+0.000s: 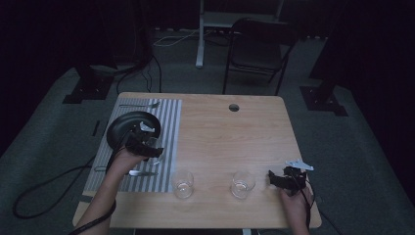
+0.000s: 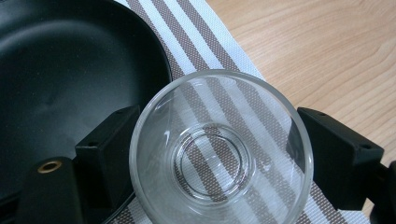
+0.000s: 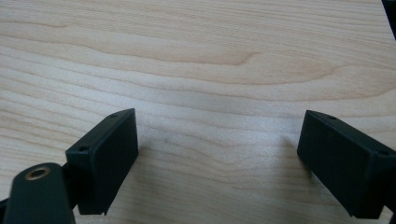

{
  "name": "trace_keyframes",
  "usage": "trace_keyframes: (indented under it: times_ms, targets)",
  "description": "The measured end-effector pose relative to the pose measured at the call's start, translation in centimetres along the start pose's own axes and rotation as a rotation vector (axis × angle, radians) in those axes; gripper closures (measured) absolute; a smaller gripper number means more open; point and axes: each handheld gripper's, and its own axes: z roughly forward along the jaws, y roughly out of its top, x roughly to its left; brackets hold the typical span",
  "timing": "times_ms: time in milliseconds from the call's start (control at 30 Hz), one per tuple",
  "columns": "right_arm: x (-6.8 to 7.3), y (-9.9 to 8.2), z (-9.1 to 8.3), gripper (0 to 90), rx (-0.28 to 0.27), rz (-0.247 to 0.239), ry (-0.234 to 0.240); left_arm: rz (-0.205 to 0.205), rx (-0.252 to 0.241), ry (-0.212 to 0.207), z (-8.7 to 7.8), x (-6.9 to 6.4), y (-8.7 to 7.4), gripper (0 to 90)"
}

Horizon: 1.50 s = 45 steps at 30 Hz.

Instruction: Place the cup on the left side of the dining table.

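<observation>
Glass cup (image 2: 219,149), clear and upright, sits pinched between the jaws of the left tongs (image 2: 215,154): in the left gripper view one black jaw presses its rim on each side, and the striped mat shows through its thick base. It is over the striped placemat (image 2: 196,42), just beside the rim of the black plate (image 2: 60,79), at the left of the surface. In the high view the left tongs (image 1: 147,147) are at the near right edge of that plate (image 1: 128,125), over the placemat (image 1: 169,122), with the person's left hand (image 1: 122,161) behind them; the cup itself is too dim to make out there.

Cutlery lies on the mat: one piece (image 1: 139,105) along its far edge and another (image 1: 142,173) near the left hand, too small to tell apart.

Two more glasses stand on the bare wooden surface (image 1: 230,132) near its near edge, one (image 1: 183,184) just off the mat's right edge and one (image 1: 242,184) to the right of it, well apart from each other.

Right tongs (image 1: 274,177) rest near the right near corner, held by the right hand (image 1: 296,203). In the right gripper view their jaws are spread wide with nothing but wood grain (image 3: 201,60) between them.
</observation>
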Motion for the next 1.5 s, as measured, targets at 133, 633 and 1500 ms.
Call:
trace_keyframes:
  times_ms: [133, 633, 1500]
  targets:
    - [0.0, 0.0, 0.0, 12.0, 0.0, 0.0, 0.0, -0.002, -0.016, 0.011, -0.4, -0.1, -0.1, 17.6]
    - [0.0, 0.0, 0.0, 12.0, 0.0, 0.0, 0.0, -0.009, -0.037, 0.041, -0.7, -0.8, -1.5, 9.8]
    - [0.0, 0.0, 0.0, 12.0, 0.0, 0.0, 0.0, -0.073, -0.077, 0.119, -2.8, -0.7, -5.7, 1.5]
